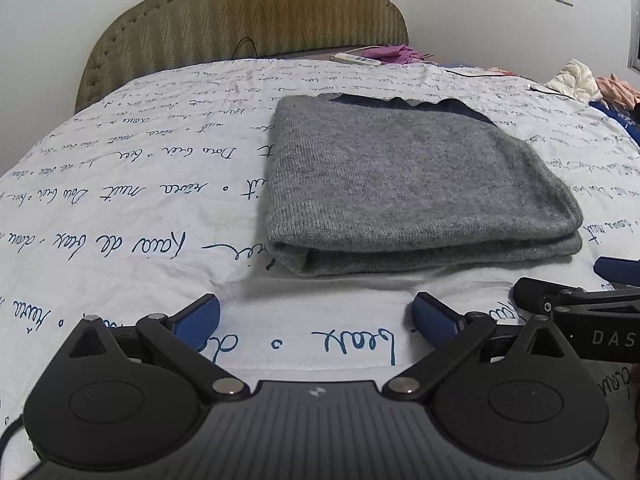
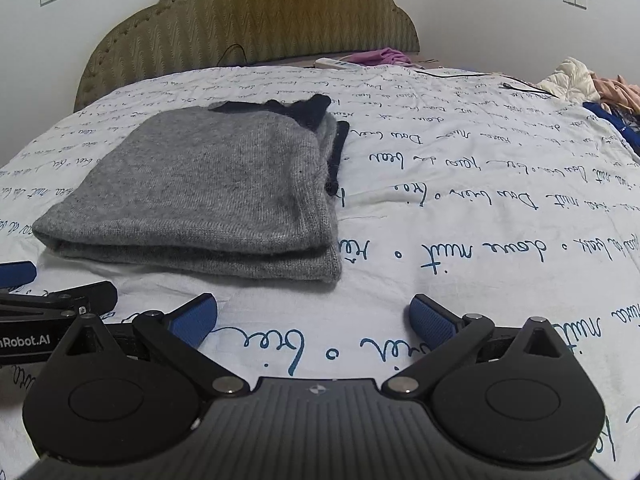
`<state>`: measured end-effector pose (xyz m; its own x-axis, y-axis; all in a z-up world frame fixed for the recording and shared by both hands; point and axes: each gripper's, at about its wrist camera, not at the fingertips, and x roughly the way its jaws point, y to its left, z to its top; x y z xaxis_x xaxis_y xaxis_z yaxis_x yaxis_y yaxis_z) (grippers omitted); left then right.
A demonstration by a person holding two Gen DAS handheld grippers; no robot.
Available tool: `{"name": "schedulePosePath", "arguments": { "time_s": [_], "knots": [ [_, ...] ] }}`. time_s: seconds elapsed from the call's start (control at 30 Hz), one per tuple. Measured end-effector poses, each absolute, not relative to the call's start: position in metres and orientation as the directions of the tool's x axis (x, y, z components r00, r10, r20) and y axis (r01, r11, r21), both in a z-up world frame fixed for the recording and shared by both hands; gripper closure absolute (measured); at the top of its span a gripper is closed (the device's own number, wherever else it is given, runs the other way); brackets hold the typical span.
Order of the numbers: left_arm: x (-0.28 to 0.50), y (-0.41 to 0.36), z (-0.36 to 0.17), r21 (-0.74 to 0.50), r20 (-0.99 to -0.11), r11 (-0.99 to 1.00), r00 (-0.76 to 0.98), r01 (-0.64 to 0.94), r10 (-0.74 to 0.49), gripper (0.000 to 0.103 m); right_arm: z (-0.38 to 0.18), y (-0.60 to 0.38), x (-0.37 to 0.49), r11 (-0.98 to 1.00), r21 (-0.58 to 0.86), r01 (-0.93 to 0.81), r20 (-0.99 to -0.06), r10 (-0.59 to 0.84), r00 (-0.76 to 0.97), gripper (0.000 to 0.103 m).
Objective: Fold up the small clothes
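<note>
- The left gripper [image 1: 316,314] is hovering low over the bed sheet [image 1: 120,208], pointing toward the headboard [image 1: 240,20], its two blue-padded fingers [image 1: 434,318] standing wide apart with nothing between them.
- The right gripper [image 2: 314,316] is hanging in much the same low, level pose just beside it, fingers [image 2: 432,320] likewise spread wide and holding nothing.
- The two tools are sitting side by side: the right gripper's black linkage is showing at the right edge of the left wrist view, and the left one's is showing at the left edge of the right wrist view.
- The grey sweater [image 1: 404,184] is lying folded into a thick rectangle on the sheet, its rounded fold facing the grippers and dark navy trim peeking out at its far edge.
- It is lying ahead of both tools, apart from every finger; from the left gripper it is sitting slightly to the right of centre, and from the right gripper [image 2: 208,192] it is lying ahead and to the left.
- Bare printed sheet is showing between the fingertips and the near fold.
- A power strip [image 1: 356,59] and a purple garment [image 1: 396,54] are resting near the headboard, and a pile of pale clothes [image 1: 576,80] is lying at the far right.
</note>
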<state>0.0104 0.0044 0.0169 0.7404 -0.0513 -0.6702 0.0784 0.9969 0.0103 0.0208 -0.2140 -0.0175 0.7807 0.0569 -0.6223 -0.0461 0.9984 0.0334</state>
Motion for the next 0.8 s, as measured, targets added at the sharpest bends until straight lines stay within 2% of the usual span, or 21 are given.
{"name": "schedulePosePath", "arguments": {
  "time_s": [0.8],
  "knots": [
    [0.0108,0.0047,0.0164,0.006,-0.671,0.997,0.739,0.080,-0.056,0.000,-0.0175,-0.2150,0.0181,0.998,0.051,-0.048,-0.613,0.069,0.787,0.000]
  ]
}}
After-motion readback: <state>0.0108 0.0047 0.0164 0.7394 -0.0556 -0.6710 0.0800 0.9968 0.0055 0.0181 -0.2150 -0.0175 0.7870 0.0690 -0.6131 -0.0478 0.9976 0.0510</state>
